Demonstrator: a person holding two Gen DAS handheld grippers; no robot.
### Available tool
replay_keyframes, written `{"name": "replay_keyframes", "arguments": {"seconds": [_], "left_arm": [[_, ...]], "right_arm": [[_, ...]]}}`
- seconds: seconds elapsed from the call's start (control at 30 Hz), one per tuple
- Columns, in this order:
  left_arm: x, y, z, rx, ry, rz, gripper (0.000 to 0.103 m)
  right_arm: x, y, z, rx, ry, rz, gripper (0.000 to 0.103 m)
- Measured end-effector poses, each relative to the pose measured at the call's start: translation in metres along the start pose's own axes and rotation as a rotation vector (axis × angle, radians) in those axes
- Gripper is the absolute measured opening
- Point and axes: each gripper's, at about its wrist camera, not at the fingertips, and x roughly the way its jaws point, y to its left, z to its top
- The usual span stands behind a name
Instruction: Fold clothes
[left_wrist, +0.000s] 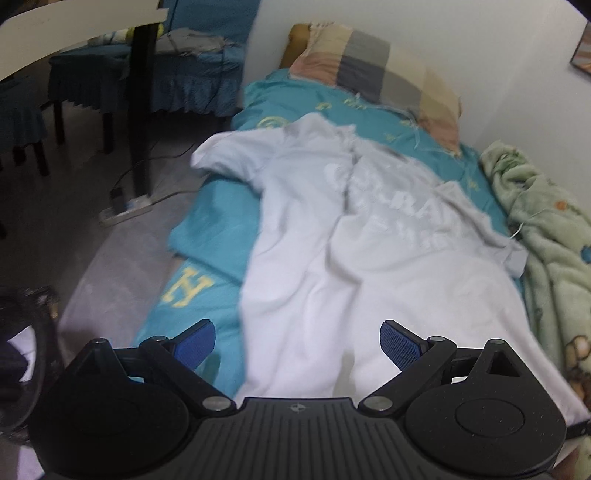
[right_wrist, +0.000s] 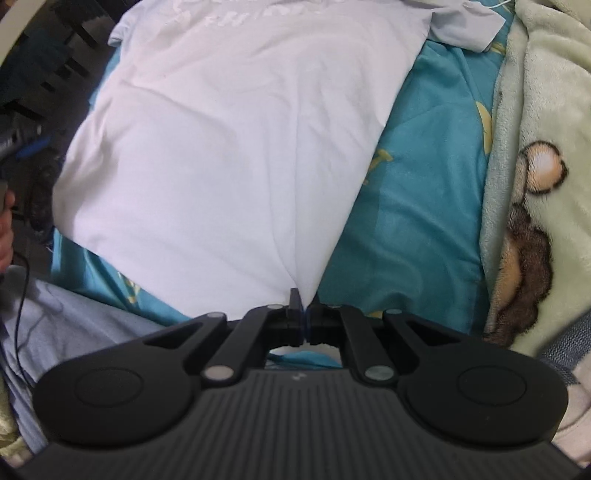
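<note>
White shirt (left_wrist: 332, 236) lies spread on teal sheet (left_wrist: 218, 214), collar end toward pillow (left_wrist: 373, 70), w/ faint white lettering across chest. Left gripper (left_wrist: 297, 345) hovers above shirt's near hem, jaws wide apart, nothing between its 2 blue pads (left_wrist: 194, 345). Right gripper (right_wrist: 303, 314) is clamped tight on shirt's (right_wrist: 229, 147) near corner, fabric pulled to a point at the tips. Green blanket (right_wrist: 535, 92) w/ bear print lies just beside shirt on right, sheet (right_wrist: 417, 206) showing between them.
</note>
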Motion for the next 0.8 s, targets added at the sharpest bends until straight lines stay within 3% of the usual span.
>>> {"name": "replay_keyframes", "arguments": {"seconds": [0.13, 0.23, 0.3, 0.43, 0.63, 0.67, 0.7, 0.77, 0.8], "left_arm": [[-0.008, 0.019, -0.003, 0.064, 0.062, 0.088, 0.095], [-0.005, 0.034, -0.008, 0.095, 0.162, 0.105, 0.095], [0.001, 0.045, -0.01, 0.074, 0.248, 0.086, 0.09], [0.009, 0.048, -0.017, 0.042, 0.372, -0.031, 0.087], [0.036, 0.039, -0.032, 0.058, 0.586, -0.088, 0.052], [0.035, 0.037, -0.033, 0.069, 0.588, -0.088, 0.044], [0.033, 0.035, -0.035, 0.08, 0.589, -0.089, 0.029], [0.025, 0.03, -0.037, 0.102, 0.601, -0.109, 0.008], [0.017, 0.028, -0.037, 0.112, 0.592, -0.106, 0.006]], "right_arm": [[0.001, -0.004, -0.002, -0.003, -0.027, -0.007, 0.004], [0.004, -0.007, -0.003, -0.017, -0.032, -0.003, 0.004], [0.005, -0.007, -0.004, -0.034, -0.041, 0.0, 0.004], [0.004, -0.01, -0.007, -0.035, -0.065, 0.011, 0.004], [0.003, -0.012, -0.007, -0.025, -0.076, 0.018, 0.004], [0.003, -0.01, -0.007, -0.031, -0.07, 0.015, 0.004], [0.004, -0.009, -0.007, -0.04, -0.063, 0.009, 0.004], [0.005, -0.002, -0.008, -0.079, -0.043, -0.007, 0.004], [0.005, 0.003, -0.009, -0.115, -0.03, -0.014, 0.004]]}}
